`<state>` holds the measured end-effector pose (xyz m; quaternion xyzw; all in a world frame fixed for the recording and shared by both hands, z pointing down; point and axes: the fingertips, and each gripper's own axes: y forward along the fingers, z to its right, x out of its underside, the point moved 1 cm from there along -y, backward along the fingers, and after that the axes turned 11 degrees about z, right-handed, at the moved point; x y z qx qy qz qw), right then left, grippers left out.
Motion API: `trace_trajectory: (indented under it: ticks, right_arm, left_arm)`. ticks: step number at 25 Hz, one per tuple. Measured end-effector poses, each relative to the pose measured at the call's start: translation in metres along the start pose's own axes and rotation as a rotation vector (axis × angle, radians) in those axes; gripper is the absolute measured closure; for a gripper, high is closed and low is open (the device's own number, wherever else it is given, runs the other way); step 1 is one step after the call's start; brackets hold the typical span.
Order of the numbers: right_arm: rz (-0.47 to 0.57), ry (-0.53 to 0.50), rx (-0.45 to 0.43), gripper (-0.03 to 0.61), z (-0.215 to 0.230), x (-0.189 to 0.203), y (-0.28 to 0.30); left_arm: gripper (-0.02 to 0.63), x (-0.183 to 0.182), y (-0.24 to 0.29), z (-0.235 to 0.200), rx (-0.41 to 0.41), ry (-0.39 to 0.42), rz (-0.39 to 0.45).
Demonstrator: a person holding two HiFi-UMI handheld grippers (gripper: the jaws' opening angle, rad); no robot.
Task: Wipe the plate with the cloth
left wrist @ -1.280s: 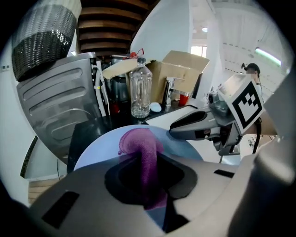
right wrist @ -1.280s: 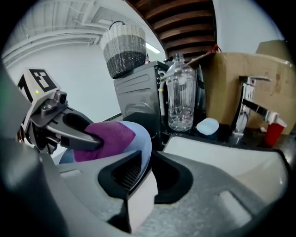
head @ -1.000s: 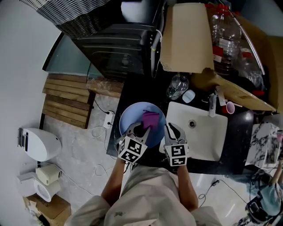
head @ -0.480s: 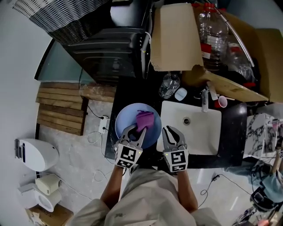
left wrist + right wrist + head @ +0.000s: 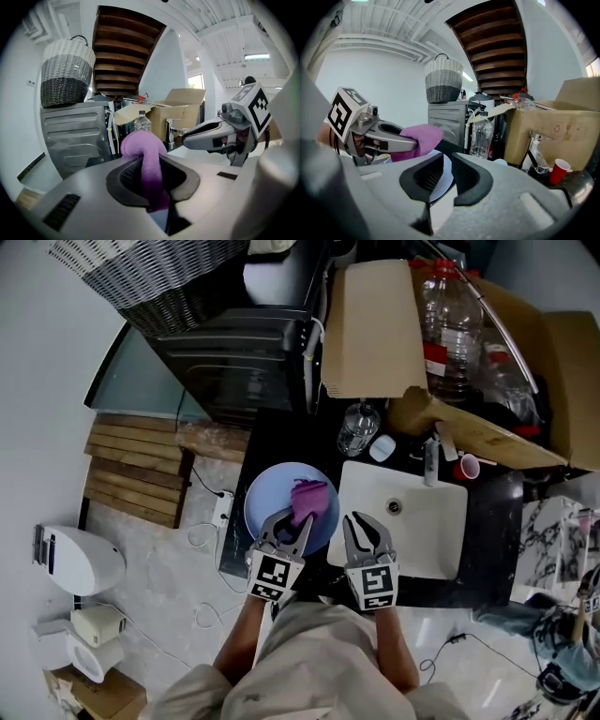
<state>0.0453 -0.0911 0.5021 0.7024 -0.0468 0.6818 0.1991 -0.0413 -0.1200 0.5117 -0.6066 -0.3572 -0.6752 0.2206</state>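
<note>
- The purple cloth (image 5: 308, 500) is over the right half of the pale blue plate (image 5: 265, 501), which sits on the dark counter just left of the sink (image 5: 429, 532).
- The left gripper (image 5: 292, 525) has its jaws pinched on the cloth's near end, I'd guess so it can drag it round the plate.
- The right gripper (image 5: 362, 529) hovers by the plate's rim, jaws a narrow gap apart with nothing in them. Probably there to steady it.
- A water bottle (image 5: 356, 430) and a cardboard box (image 5: 375, 324) stand behind. Neither looks in the way.
</note>
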Motion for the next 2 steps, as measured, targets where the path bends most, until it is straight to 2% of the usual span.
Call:
trace_trajectory:
  ticks: [2]
  right_arm:
    - [0.001,0.000,-0.013,0.525,0.0000,-0.0020,-0.0103]
  left_arm:
    - [0.552,-0.0046,-0.0025,0.0115,-0.019,-0.028,0.021]
